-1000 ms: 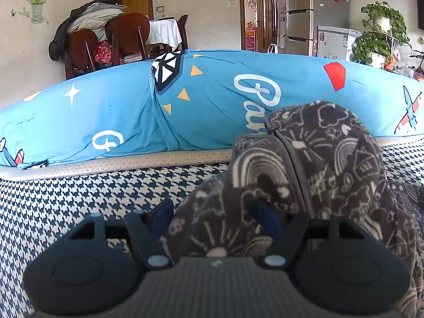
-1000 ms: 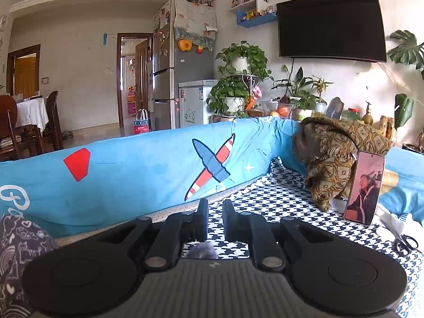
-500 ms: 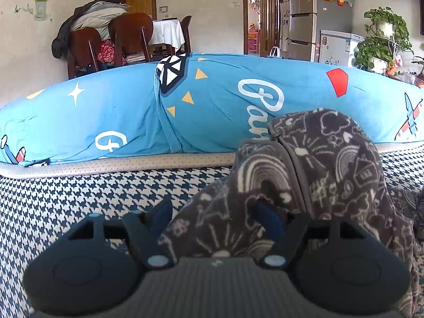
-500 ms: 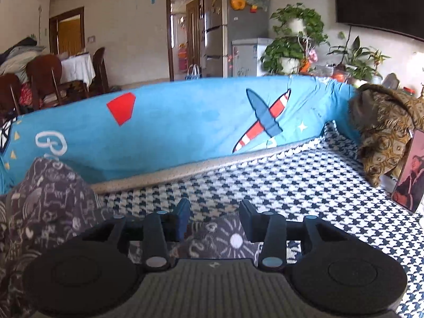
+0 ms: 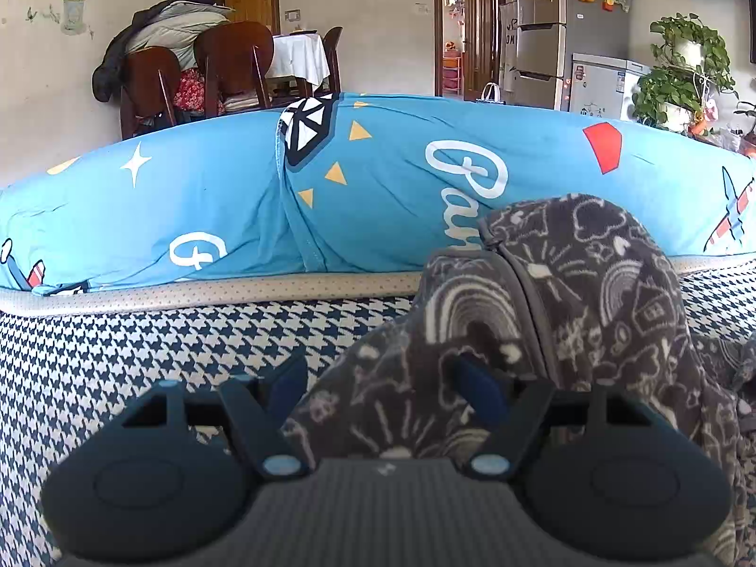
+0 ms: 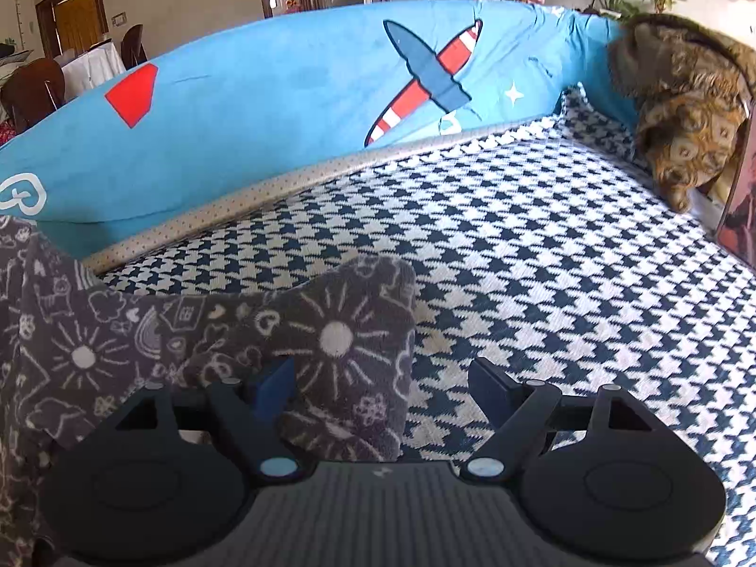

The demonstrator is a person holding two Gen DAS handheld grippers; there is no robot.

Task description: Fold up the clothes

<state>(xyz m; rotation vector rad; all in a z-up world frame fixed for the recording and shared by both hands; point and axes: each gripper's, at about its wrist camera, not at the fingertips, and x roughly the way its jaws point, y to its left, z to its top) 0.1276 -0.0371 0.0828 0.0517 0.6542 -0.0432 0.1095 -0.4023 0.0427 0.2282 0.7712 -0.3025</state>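
A dark grey fleece garment (image 5: pixel 567 293) with white doodles is heaped on the houndstooth sofa cover (image 5: pixel 141 354). My left gripper (image 5: pixel 382 380) stands wide at its near edge. Fabric lies between its fingers and rises in a hump past the right finger. In the right wrist view a flat corner of the garment (image 6: pixel 330 330) rests on the cover (image 6: pixel 543 260). My right gripper (image 6: pixel 380 387) hangs just over that corner with its jaws opening. Its left finger is above the fabric, its right finger above bare cover, and neither pad presses.
A long blue cushion (image 5: pixel 212 198) with plane prints runs along the back of the seat (image 6: pixel 283 94). A brown patterned garment (image 6: pixel 685 108) hangs at the far right, beside a phone (image 6: pixel 739 208). Wooden chairs (image 5: pixel 227 71) and a table stand behind the sofa.
My right gripper has dropped and tipped down toward the seat, and its jaws went from shut to wide. The garment corner now lies flat. The left gripper has not moved.
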